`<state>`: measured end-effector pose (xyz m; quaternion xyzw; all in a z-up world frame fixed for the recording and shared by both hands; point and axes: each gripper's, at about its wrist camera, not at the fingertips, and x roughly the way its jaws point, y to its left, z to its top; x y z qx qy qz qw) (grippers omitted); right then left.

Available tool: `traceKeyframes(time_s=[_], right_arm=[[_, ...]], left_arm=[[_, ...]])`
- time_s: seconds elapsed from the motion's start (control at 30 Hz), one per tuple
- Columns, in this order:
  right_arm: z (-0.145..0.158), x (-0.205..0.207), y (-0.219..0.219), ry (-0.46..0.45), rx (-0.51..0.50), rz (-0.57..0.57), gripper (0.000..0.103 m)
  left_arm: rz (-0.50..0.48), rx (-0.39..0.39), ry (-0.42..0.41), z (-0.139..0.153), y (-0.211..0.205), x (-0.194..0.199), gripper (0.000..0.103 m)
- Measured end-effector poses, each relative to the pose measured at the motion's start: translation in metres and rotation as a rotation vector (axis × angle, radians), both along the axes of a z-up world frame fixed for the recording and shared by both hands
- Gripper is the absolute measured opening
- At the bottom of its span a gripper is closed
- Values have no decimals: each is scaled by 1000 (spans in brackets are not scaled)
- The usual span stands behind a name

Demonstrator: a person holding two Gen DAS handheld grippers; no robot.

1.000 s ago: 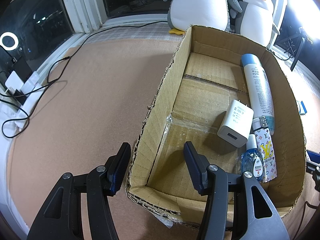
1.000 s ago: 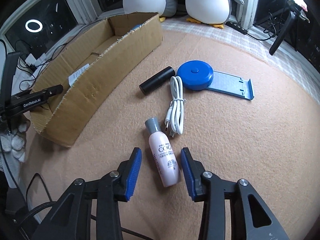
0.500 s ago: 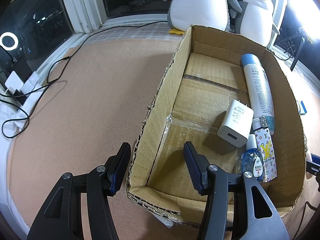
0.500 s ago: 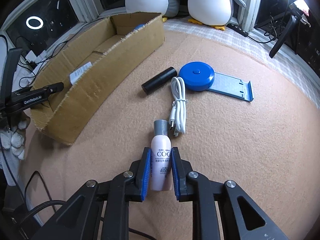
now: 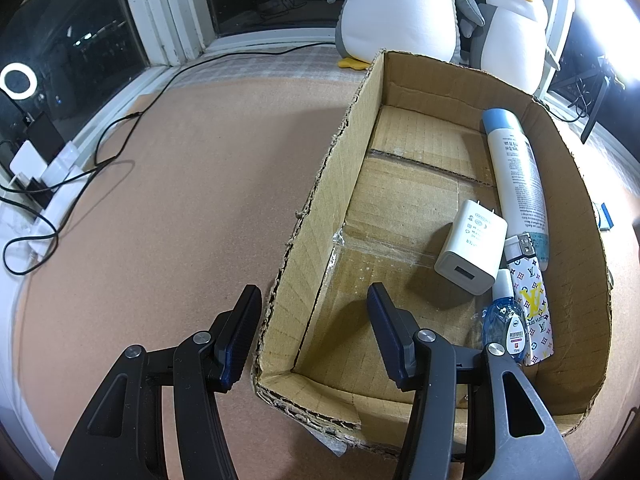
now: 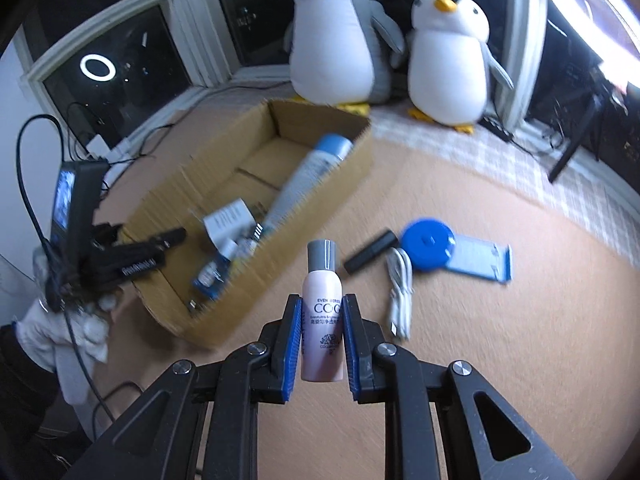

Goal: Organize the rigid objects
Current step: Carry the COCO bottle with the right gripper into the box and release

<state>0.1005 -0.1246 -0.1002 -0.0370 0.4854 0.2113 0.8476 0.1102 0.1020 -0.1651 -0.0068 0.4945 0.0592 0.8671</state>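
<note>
My right tongs (image 6: pixel 322 330) are clamped on the pink bottle (image 6: pixel 322 320), pads on both sides of its body, grey cap pointing away from me. It hangs above the floor, on the near side of the box (image 6: pixel 320 216), not yet over it.

My left tongs (image 5: pixel 312 328) are spread wide and grip nothing. They straddle the box's near left corner: 1 finger outside the wall, 1 inside above the bare bottom. I judge they are there to steady the box.

Inside the box (image 5: pixel 592 264), along its right wall, lie 4 things: nearest me a small blue vial (image 5: pixel 505 320), beside it a patterned lighter (image 5: pixel 530 300), left of that a white charger (image 5: pixel 472 248), and beyond them a long spray can (image 5: pixel 516 176) reaching toward the far wall. The left half of the box bottom has room.

Outside, right of the box on the floor, 4 things are left: a white cable (image 6: pixel 400 292), a black tube (image 6: pixel 370 251) just beside it, then a blue round disc (image 6: pixel 428 246) touching a flat blue stand (image 6: pixel 480 258).

So by my count about half is done: 4 in, 1 in my grip, 4 to fetch. Next I'd carry the bottle over the right wall and lay it in the free space.

Beyond the box 2 penguins (image 6: pixel 332 40) sit by the window.
</note>
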Motion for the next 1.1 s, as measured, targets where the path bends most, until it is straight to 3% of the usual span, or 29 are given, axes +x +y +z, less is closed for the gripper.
traceKeyframes(time_s=[0.4, 1.1], right_arm=[[5, 25, 51, -19, 81, 18, 18], [-10, 46, 90, -22, 27, 30, 18]], left_arm=[[1, -3, -1, 0, 1, 0, 54], [1, -3, -1, 0, 1, 0, 54]])
